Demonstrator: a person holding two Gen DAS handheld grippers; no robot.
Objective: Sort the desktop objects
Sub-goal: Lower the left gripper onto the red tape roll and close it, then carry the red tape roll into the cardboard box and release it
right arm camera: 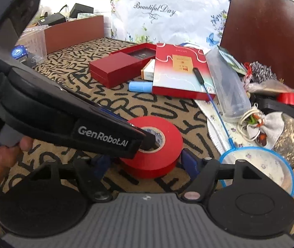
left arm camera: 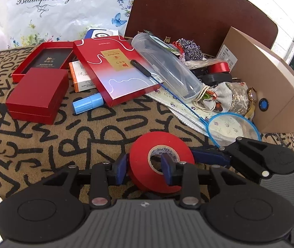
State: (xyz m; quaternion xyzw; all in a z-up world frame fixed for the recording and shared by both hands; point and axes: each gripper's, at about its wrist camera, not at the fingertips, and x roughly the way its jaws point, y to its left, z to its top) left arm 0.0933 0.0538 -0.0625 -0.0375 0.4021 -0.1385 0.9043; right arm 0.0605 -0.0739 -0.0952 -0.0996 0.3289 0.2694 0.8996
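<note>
A red tape roll [left arm camera: 159,155] lies on the lettered brown cloth [left arm camera: 43,144]. My left gripper [left arm camera: 144,169] is shut on the red tape roll: one blue pad sits outside the rim, the other inside the core hole. In the right wrist view the roll [right arm camera: 163,142] lies between my right gripper's [right arm camera: 147,163] spread blue pads, and the left gripper's black arm [right arm camera: 97,132] reaches in from the left onto the roll. My right gripper is open around the roll; it also shows at the right in the left wrist view [left arm camera: 219,155].
Behind lie red boxes [left arm camera: 37,97], a red-and-white flat box [left arm camera: 113,70], a blue cylinder [left arm camera: 89,103], a clear tube [left arm camera: 167,66], a blue hand net [left arm camera: 231,128], and a cardboard box [left arm camera: 271,78] beside a clutter pile. A floral bag [left arm camera: 53,10] stands at the back.
</note>
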